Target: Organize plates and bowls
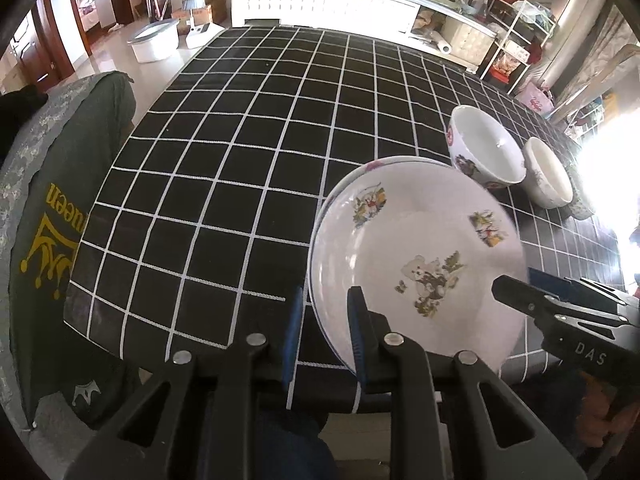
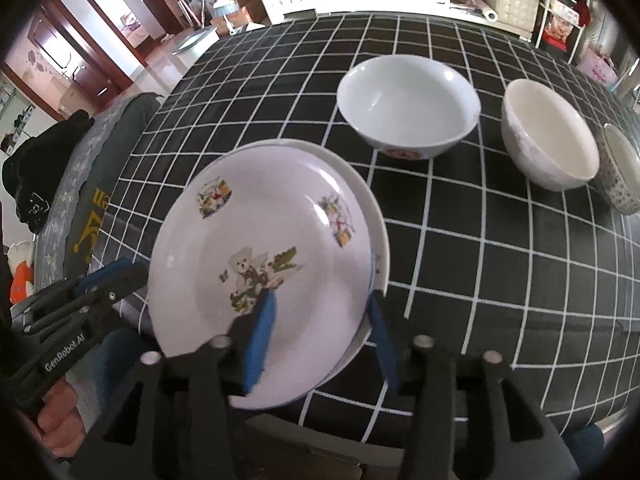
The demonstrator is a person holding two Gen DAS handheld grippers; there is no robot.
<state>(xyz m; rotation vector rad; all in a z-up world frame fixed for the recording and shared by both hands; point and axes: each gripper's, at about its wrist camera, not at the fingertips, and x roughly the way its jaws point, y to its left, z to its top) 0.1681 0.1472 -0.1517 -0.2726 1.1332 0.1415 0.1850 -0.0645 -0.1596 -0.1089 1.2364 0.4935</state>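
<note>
**Q:** Where is the plate, and how would it handle?

**A:** On a table (image 1: pixel 240 140) covered in black cloth with a white grid, a white bear-print plate (image 2: pixel 260 220) fills the lower centre of the right wrist view. It is tipped, its right side raised off a plain plate (image 2: pixel 378 220) beneath it. It looks like glazed ceramic, so I judge it stiff, smooth, fairly heavy and breakable. The thin rim is the only place two fingers can reach, and opposite edges would balance it best.

**Q:** Are the claws holding it?

**A:** The left gripper (image 1: pixel 324 300), at the bottom centre of its own view, has one blue pad on each side of the plate's left rim. The right gripper (image 2: pixel 320 298) straddles the right rim the same way, one pad over the plate's face and one outside it. Some gap shows at both claws. I cannot tell whether either one is pinching or merely set around the rim.

**Q:** How many dishes are there, largest first?

**A:** There are two plates, stacked, with the bear-print one on top. Three bowl-like vessels stand in a row across the upper right. The first is a wide white bowl (image 2: pixel 408 108) with a red mark on its side. Next is a narrower cream bowl (image 2: pixel 552 136). At the right edge is a small flower-dotted one (image 2: pixel 622 172), which is partly cut off and may be a cup. The three are near one another and well apart from the plates.
</note>
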